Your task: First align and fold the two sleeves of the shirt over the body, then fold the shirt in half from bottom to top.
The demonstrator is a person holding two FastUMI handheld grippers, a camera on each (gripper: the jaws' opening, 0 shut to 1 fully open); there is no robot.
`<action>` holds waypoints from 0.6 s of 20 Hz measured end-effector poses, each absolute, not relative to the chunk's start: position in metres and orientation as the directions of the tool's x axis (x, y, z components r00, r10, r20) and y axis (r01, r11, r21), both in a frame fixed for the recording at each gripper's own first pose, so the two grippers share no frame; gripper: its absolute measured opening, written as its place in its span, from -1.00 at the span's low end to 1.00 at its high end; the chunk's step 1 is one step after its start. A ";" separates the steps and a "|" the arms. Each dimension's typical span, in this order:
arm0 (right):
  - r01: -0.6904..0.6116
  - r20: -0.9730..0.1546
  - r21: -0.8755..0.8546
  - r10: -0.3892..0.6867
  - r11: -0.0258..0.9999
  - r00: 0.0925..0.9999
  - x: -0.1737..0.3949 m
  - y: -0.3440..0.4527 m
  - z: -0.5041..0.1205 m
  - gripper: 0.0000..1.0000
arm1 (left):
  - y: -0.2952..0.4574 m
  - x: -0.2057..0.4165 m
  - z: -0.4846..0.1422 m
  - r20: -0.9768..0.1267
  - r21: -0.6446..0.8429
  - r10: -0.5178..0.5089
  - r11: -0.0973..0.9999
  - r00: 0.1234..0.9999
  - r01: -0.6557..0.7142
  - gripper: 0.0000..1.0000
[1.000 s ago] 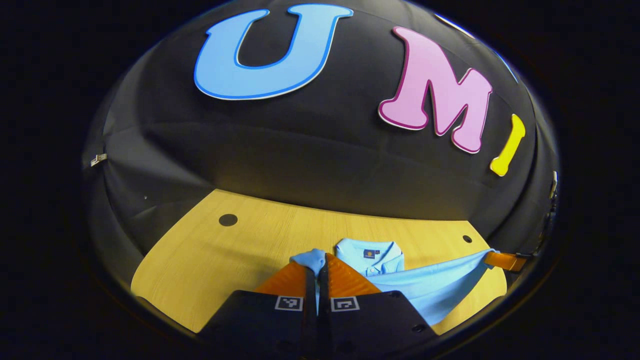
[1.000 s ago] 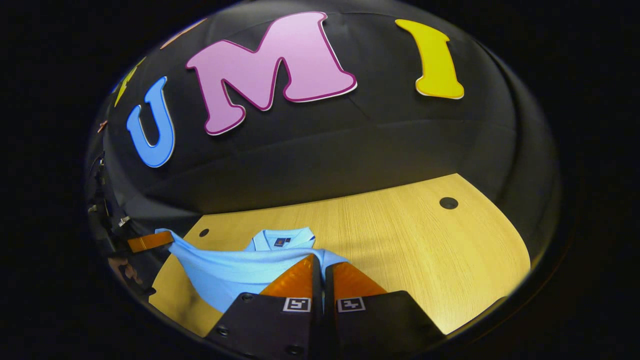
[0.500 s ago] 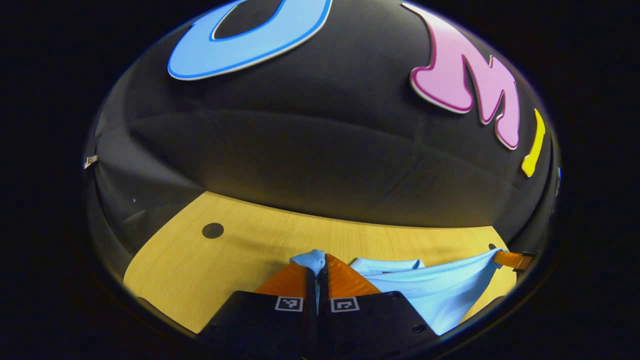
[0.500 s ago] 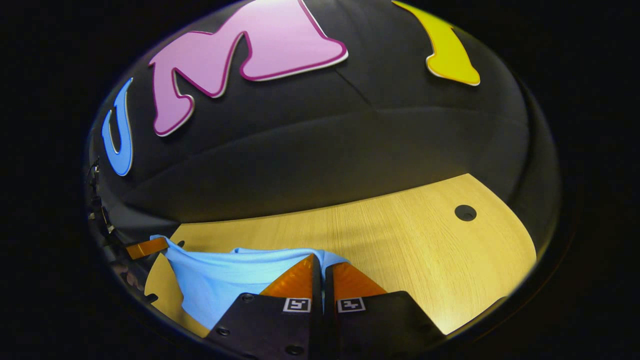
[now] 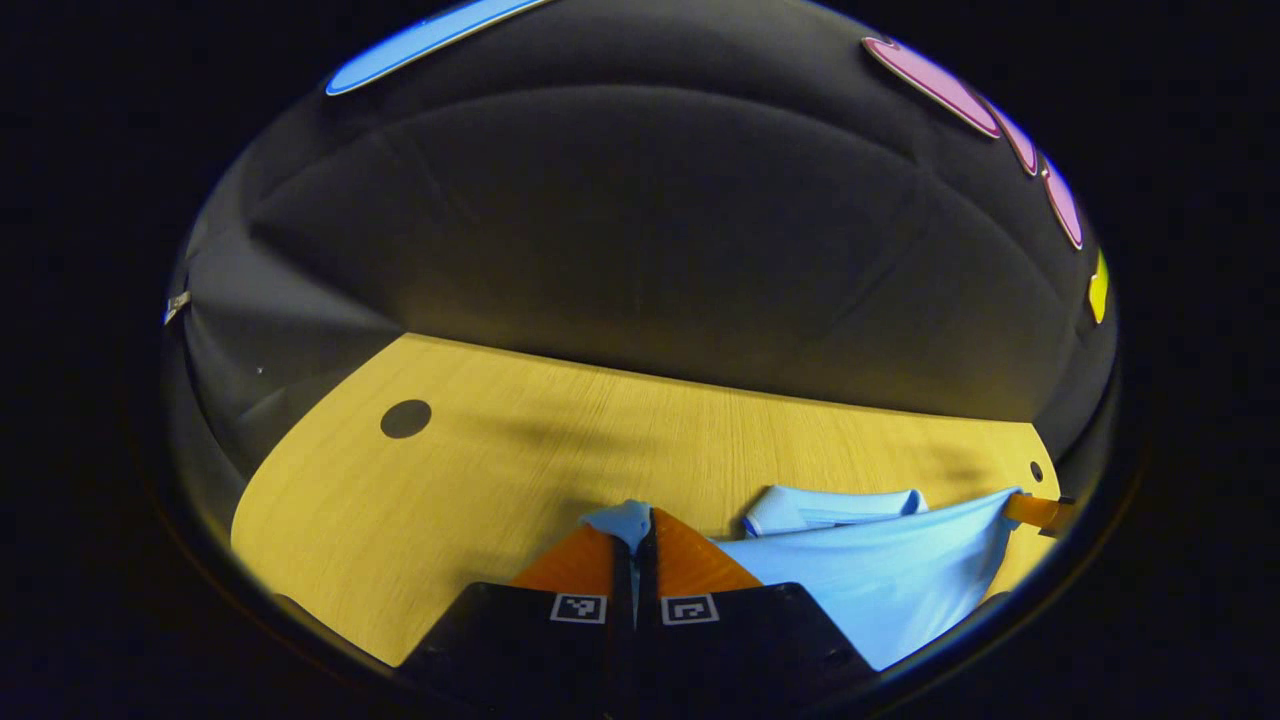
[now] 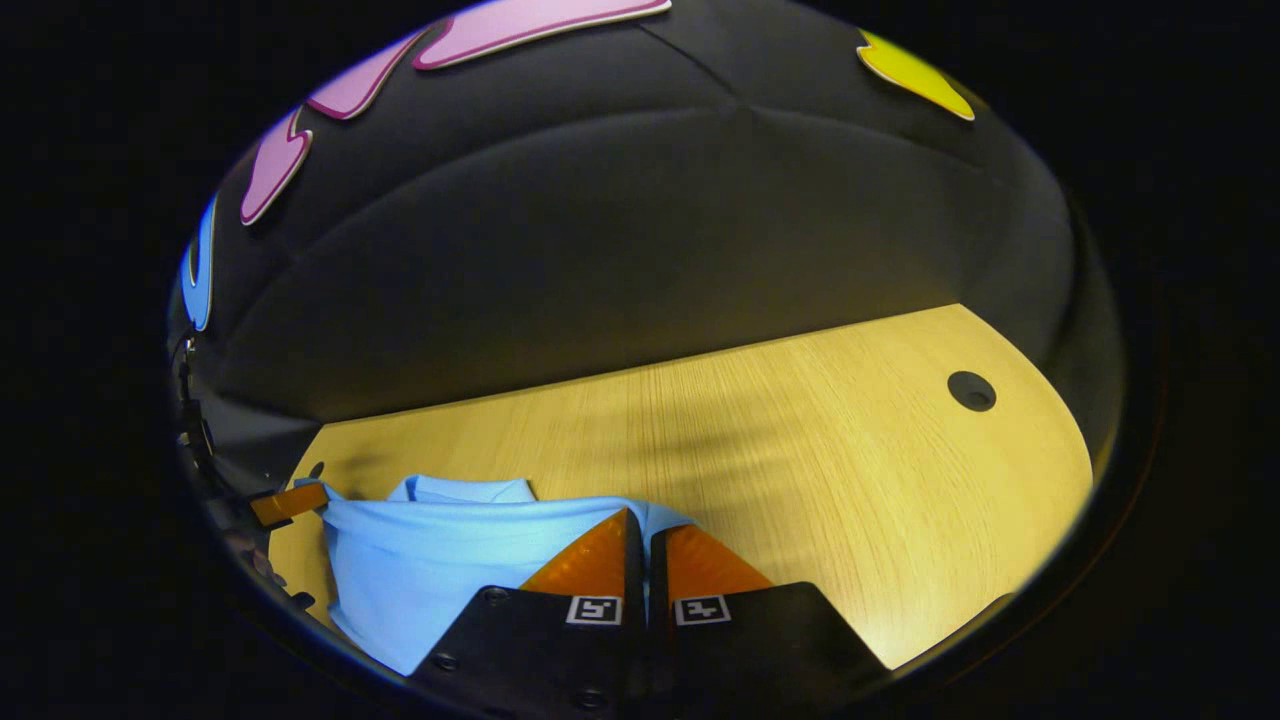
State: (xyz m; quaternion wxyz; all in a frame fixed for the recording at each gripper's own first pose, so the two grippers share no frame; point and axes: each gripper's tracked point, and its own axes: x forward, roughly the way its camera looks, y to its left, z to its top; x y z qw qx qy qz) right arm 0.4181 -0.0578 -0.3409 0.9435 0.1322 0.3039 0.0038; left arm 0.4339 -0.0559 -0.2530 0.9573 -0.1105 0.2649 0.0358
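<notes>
A light blue polo shirt [image 5: 880, 575] lies on the wooden table [image 5: 480, 470], its hem stretched between both grippers and carried over the body. In the left gripper view my left gripper [image 5: 640, 522] is shut on one hem corner, a tuft of cloth poking out past its tips; the collar [image 5: 835, 505] peeks out beyond the lifted edge. The right gripper [image 5: 1035, 510] holds the far corner at the right edge. In the right gripper view my right gripper [image 6: 643, 520] is shut on the shirt [image 6: 450, 560], with the collar [image 6: 465, 490] behind and the left gripper [image 6: 285, 503] at the far left.
The table [image 6: 850, 470] has round dark holes [image 5: 405, 418] [image 6: 971, 390] near its back corners and a small one [image 5: 1036, 470] beside the shirt. The black cloth wall rises right behind the table's far edge.
Both grippers have moved forward toward the collar and tilted down, bringing the hem with them. The folded edge now covers most of the shirt's chest and placket; only the collar's top shows.
</notes>
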 end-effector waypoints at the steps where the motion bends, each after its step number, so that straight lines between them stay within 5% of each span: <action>1: 0.081 -0.583 0.252 0.084 0.964 0.808 0.418 -0.057 -0.348 -0.91 | -0.056 0.434 -0.255 -0.522 -0.189 0.014 0.973 0.853 -0.131 -0.89; 7: 0.074 -0.601 0.225 0.078 0.971 0.795 0.416 -0.059 -0.359 -0.83 | -0.060 0.436 -0.272 -0.551 -0.190 0.000 0.974 0.835 -0.125 -0.85; 12: 0.089 -0.627 0.222 0.072 0.971 0.776 0.412 -0.071 -0.369 -0.72 | -0.062 0.432 -0.278 -0.570 -0.180 -0.005 0.976 0.822 -0.119 -0.41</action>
